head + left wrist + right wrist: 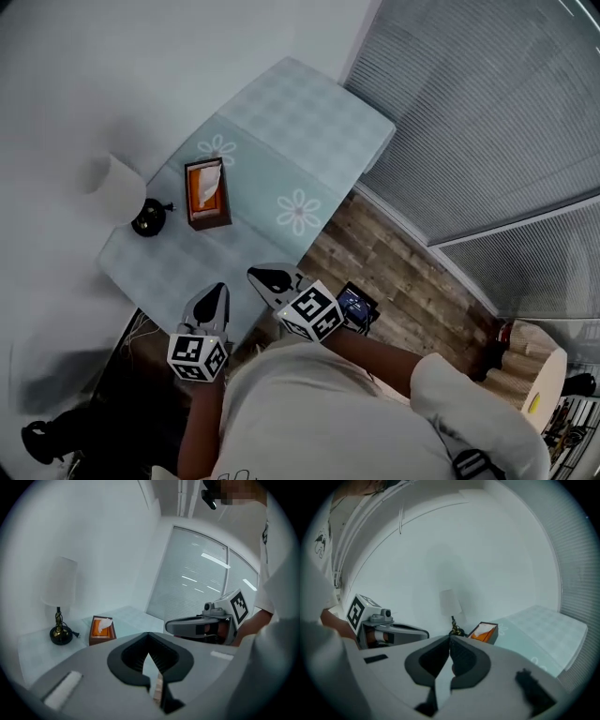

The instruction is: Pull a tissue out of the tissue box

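A brown tissue box [207,194] with an orange top stands on the table [309,141], which has a pale blue flowered cloth. A white tissue sticks up from its slot. The box also shows in the left gripper view [102,631] and the right gripper view [484,633]. My left gripper [216,295] [149,637] and right gripper [265,278] [450,639] hover side by side over the table's near edge, well short of the box. Both point toward it. Both are shut with nothing between their jaws.
A lamp with a white shade [117,186] and black base [148,218] stands left of the box by the wall. Grey window blinds [487,112] fill the right, with wood floor [403,272] below. A wooden stool [539,370] stands at lower right.
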`<act>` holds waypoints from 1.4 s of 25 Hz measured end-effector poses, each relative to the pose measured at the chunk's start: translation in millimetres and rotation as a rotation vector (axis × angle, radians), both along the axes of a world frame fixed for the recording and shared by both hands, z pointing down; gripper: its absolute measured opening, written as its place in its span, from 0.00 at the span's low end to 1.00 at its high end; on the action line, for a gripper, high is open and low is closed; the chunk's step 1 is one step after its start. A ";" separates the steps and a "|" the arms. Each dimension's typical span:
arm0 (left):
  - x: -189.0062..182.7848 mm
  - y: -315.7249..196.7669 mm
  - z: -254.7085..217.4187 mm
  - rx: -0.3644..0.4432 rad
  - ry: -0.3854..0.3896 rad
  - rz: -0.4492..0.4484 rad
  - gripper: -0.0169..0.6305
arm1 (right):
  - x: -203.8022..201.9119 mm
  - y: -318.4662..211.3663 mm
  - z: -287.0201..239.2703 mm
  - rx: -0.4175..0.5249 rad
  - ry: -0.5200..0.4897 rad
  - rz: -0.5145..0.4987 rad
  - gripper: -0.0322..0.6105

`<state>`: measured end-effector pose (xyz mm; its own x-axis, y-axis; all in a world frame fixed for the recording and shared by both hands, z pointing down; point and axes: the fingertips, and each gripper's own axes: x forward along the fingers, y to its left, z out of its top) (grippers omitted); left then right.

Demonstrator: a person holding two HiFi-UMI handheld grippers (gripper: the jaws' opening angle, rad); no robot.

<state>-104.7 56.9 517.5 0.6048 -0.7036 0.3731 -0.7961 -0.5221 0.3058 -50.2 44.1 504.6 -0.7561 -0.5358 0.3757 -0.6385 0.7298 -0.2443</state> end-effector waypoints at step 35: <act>-34.7 -177.1 17.5 -0.021 -0.066 -0.244 0.04 | -33.8 -190.3 51.8 -0.035 0.145 -0.203 0.07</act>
<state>-139.3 -120.1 534.9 0.3914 -0.8175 0.4224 -0.9166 -0.3059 0.2574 -84.0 -146.2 556.4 -0.7836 -0.3632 0.5040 -0.5101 0.8392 -0.1883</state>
